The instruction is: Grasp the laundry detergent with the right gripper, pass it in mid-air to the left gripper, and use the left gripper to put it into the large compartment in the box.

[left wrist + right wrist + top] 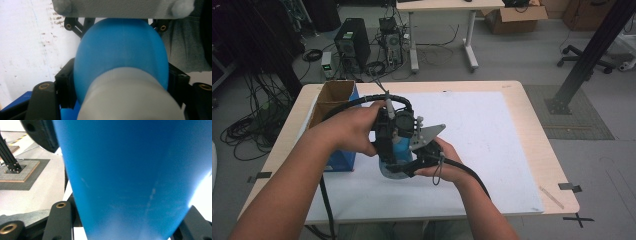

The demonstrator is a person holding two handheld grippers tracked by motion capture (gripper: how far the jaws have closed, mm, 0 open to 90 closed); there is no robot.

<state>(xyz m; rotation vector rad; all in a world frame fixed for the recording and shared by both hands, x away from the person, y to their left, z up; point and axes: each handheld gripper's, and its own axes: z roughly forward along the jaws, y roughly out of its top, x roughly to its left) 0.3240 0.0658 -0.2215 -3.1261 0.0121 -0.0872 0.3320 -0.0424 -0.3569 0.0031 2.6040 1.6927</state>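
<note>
**Blue bottle held between two tools over the white mat**

Forearms come in from the near edge of the surface (539, 165) and meet over its middle, each hand carrying a tool. Left tool (388, 135) has its jaws pressed on a blue bottle (399, 150); in the left gripper view the rounded blue body (120, 57) sits tight between the black jaws, with a pale grey cap (130, 97) nearest the camera. Right tool (424, 157) is pinching the same bottle from the other side, and in the right gripper view the blue wall (130, 175) rises between the jaws. A grey three-cornered plate (426, 135) tops the right tool. Under the bottle lies a white mat (492, 135). An open cardboard box (332, 97) with a blue side stands near the far left corner of the surface, just beside the left hand (357, 127).
</note>
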